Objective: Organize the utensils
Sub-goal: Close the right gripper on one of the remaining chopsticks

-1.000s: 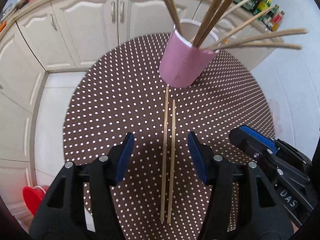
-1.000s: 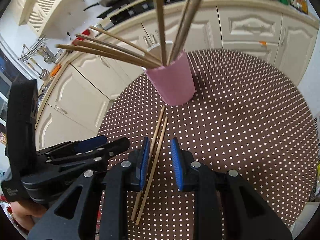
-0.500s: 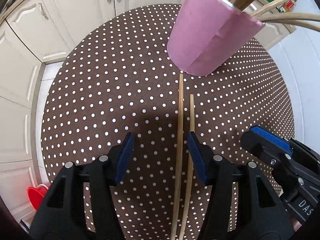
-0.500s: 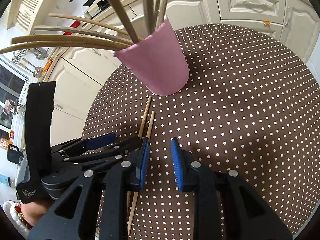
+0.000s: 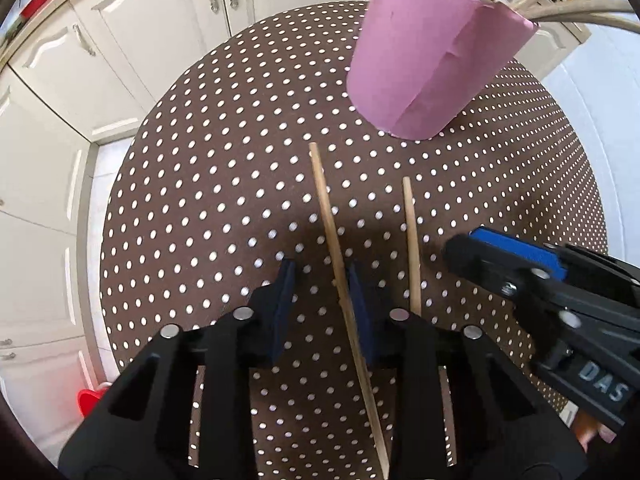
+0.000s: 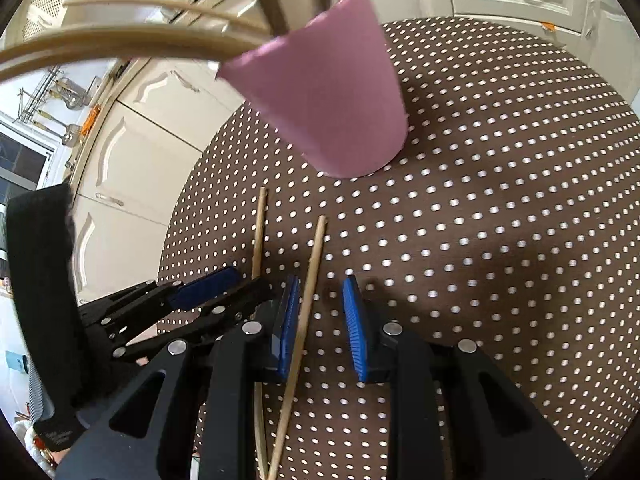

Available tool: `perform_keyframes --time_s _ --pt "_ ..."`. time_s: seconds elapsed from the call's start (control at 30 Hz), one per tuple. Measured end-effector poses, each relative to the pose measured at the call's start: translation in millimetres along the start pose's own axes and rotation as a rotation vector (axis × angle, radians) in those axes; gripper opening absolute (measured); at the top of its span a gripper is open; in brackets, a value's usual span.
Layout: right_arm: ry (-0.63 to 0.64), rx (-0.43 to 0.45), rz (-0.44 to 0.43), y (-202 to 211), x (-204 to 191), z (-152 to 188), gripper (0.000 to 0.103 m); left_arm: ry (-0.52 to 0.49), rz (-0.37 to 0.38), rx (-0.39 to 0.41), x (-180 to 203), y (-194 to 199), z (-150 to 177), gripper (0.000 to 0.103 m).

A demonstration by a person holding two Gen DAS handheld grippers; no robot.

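The round table (image 5: 208,184) is taking up most of both views, wearing a brown cloth with white polka dots, and cream kitchen cabinets (image 5: 152,40) are wrapping around behind it. Next biggest is the pink cup (image 5: 424,64), standing on the far part of the table with a bunch of wooden chopsticks (image 6: 132,44) fanning out of its top.

The left gripper (image 5: 322,280) is pointing steeply down at the cloth. Its jaws are closing, with 1 loose chopstick (image 5: 332,236) running between them; it's lying right against the right-hand pad, while the left-hand pad is still standing clear of it, so no real pinch yet. The right gripper (image 6: 320,300) is also angling steeply down, just beside the left one. Its blue pads are sitting only a little apart, and the second chopstick (image 6: 312,264) is passing through that gap close to the left-hand pad; I can't tell if it's actually touching. Both loose sticks are lying on the cloth just in front of the cup, side by side with a small gap, tips pointing toward the cup.

Only readable writing: "DAS" in pale letters on the right gripper's black body in the left wrist view. There's a label on the other tool's body too, but it's too small to read.
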State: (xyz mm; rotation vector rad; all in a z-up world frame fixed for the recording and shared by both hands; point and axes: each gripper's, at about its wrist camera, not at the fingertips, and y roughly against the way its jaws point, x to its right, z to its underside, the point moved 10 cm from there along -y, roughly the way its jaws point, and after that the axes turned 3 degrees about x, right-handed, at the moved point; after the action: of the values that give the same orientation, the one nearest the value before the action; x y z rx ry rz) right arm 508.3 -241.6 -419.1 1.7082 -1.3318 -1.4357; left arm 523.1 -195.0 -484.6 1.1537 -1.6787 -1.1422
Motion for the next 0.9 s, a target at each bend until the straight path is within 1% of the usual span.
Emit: perform_keyframes --time_s 0.07,0.27,0.43,0.47,0.53,0.6,0.7,0.8,0.9 --pt "0.011 -0.013 0.003 -4.7 -3.9 0.6 0.022 0.007 0.01 -0.001 -9.0 4.1 7.2 0.023" --pt "0.053 -0.056 0.06 -18.5 -5.6 -0.9 0.022 0.047 0.05 -0.011 -24.6 11.4 30.0 0.022" --pt "0.126 -0.06 0.114 -25.7 -12.5 -2.6 0.02 0.119 0.066 -0.001 -41.5 16.6 38.1 0.022" --pt "0.141 -0.06 0.123 -27.1 -14.0 -3.2 0.019 0.136 0.063 0.008 -46.3 18.2 36.4 0.022" --pt "0.176 -0.058 0.146 -28.9 -14.9 -4.4 0.013 0.155 0.07 0.013 -51.8 18.6 33.3 0.023" --pt "0.183 -0.059 0.147 -31.7 -19.2 -6.1 0.008 0.165 0.062 0.018 -58.9 17.1 28.9 0.023" --pt "0.177 -0.063 0.134 -37.6 -24.6 -7.2 0.007 0.179 0.059 0.013 -62.6 12.5 18.5 0.023" --pt "0.162 -0.07 0.107 -37.6 -24.8 -7.5 0.005 0.165 0.057 0.018 -60.3 6.4 3.5 0.023" --pt "0.151 -0.072 0.078 -35.0 -26.3 -8.6 0.005 0.149 0.035 0.019 -56.7 -1.0 -13.2 0.023"
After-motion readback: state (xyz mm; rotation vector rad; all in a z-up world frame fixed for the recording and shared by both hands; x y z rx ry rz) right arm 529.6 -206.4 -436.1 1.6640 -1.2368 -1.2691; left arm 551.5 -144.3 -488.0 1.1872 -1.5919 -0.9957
